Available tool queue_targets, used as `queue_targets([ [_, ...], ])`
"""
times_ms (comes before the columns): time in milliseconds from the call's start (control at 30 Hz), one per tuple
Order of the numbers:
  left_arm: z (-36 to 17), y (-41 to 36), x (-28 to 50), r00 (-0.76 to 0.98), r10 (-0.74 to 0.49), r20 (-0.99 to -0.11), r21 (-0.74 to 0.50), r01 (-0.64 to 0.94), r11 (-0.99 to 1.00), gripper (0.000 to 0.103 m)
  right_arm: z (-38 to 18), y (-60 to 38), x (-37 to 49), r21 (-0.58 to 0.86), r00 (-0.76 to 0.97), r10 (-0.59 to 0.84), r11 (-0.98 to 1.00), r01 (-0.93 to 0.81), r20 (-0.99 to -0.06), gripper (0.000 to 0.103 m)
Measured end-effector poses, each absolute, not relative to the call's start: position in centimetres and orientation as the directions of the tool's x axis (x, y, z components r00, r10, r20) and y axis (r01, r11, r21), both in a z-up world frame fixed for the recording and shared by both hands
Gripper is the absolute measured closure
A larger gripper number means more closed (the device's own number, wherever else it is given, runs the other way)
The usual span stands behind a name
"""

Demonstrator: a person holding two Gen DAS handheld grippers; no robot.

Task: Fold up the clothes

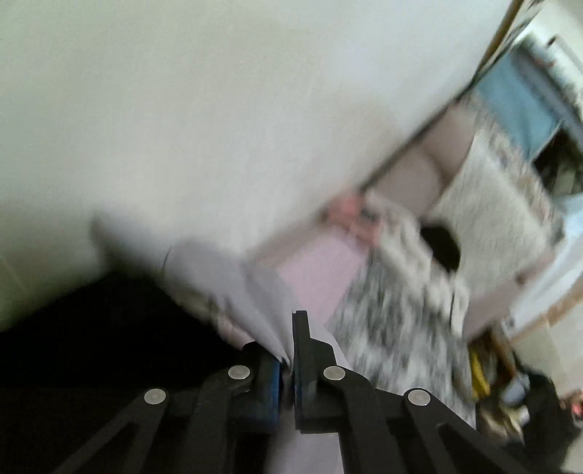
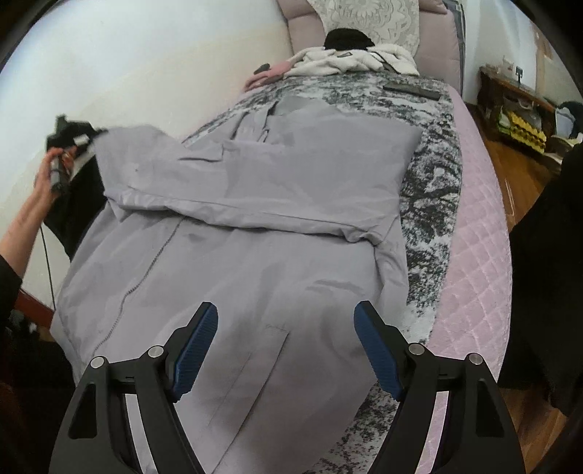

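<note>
The smooth matt lilac-grey cloth jacket (image 2: 255, 226) lies on a fuzzy grey-and-white mottled blanket (image 2: 430, 175) over a quilted pink bedspread (image 2: 477, 255), beneath the right hand-held gripper (image 2: 286, 346) with ribbed blue pads (image 2: 193, 350).

I take the bed (image 2: 481, 233) as my landmark, with its pink quilted cover. A grey-and-white mottled blanket (image 2: 433, 175) lies along its top. At the bed's far end sit a white fleecy heap (image 2: 346, 60), a black cap (image 2: 346, 38) and a lace-patterned pillow (image 2: 368, 18). A dark flat remote (image 2: 411, 89) rests on the blanket near that end. A white wall (image 2: 127, 54) runs along the bed's far side; wooden floor (image 2: 517, 175) and cluttered shelves (image 2: 517, 109) lie on its other side.
</note>
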State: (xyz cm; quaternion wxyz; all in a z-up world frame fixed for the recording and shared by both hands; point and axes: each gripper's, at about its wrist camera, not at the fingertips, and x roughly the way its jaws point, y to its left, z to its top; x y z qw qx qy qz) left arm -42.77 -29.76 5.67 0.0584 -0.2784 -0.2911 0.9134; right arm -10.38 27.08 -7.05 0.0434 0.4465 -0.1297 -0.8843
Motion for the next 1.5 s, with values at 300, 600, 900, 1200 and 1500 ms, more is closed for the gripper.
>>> queue_targets([
  [300, 18.3, -29.3, -35.8, -0.961, -0.087, -0.263, -0.192, 0.140, -0.971, 0.103, -5.4, 25.2, -9.1, 0.255, -0.609, -0.204, -0.967, 0.002, -0.767, 0.023],
  [600, 12.9, -2.6, -28.4, -0.296, 0.757, -0.583, -0.110, -0.894, -0.435, 0.045, -4.9, 24.6, -8.9, 0.291, -0.614, -0.238, -0.957, 0.014, -0.753, 0.023],
  [900, -2.6, 1.2, -29.0, -0.266, 0.450, -0.853, -0.077, -0.788, -0.611, 0.046, -4.7, 23.8, -8.6, 0.328, -0.595, -0.298, -0.943, 0.061, -0.746, 0.023],
  [1200, -7.7, -8.5, -30.6, -0.380, 0.264, -0.886, -0.062, -0.467, -0.882, 0.044, -3.9, 27.4, -12.1, 0.512, -0.617, -0.390, -0.858, -0.026, -0.684, 0.076],
  [1500, -12.7, -6.2, -31.1, -0.360, 0.093, -0.928, 0.091, -0.462, -0.882, 0.033, -9.3, 22.6, -23.8, -0.291, -0.385, 0.287, -0.955, -0.050, -0.877, 0.086],
])
